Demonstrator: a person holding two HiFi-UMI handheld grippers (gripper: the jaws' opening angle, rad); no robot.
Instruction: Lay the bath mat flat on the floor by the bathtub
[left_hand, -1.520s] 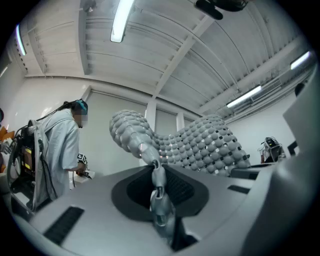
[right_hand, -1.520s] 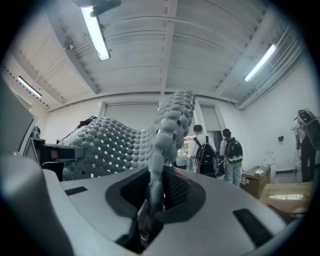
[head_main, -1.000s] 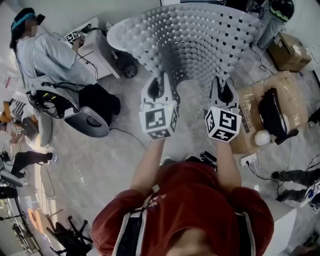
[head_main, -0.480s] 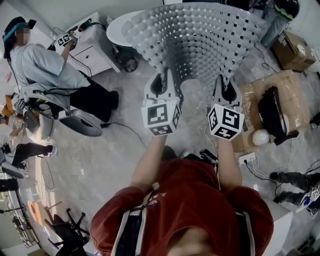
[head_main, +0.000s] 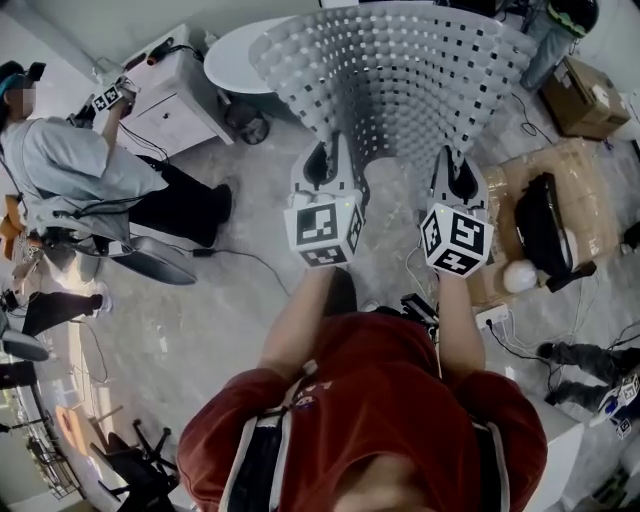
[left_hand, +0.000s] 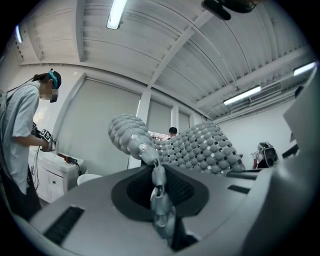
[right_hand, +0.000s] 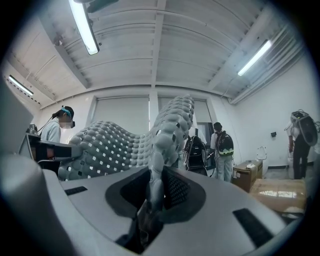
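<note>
Head view shows you holding the bath mat (head_main: 400, 75) above the floor (head_main: 190, 330), long axis pointing away from you; left gripper (head_main: 325, 162) and right gripper (head_main: 456, 172) each pinch its near edge.

In the head view the left gripper (head_main: 328, 160) and right gripper (head_main: 452, 165) now sit slightly higher and farther right than a second ago. The mat (head_main: 400, 80) hangs farther right too. Its left edge no longer overlaps the white tub (head_main: 232, 60), whose rim is now uncovered beside it. The seated person (head_main: 70, 170) is nearer the picture's left edge, and their hand (head_main: 112, 96) now reaches up beside the cabinet (head_main: 170, 95). A dark shoe (head_main: 341, 291) now shows beside the left forearm.
</note>
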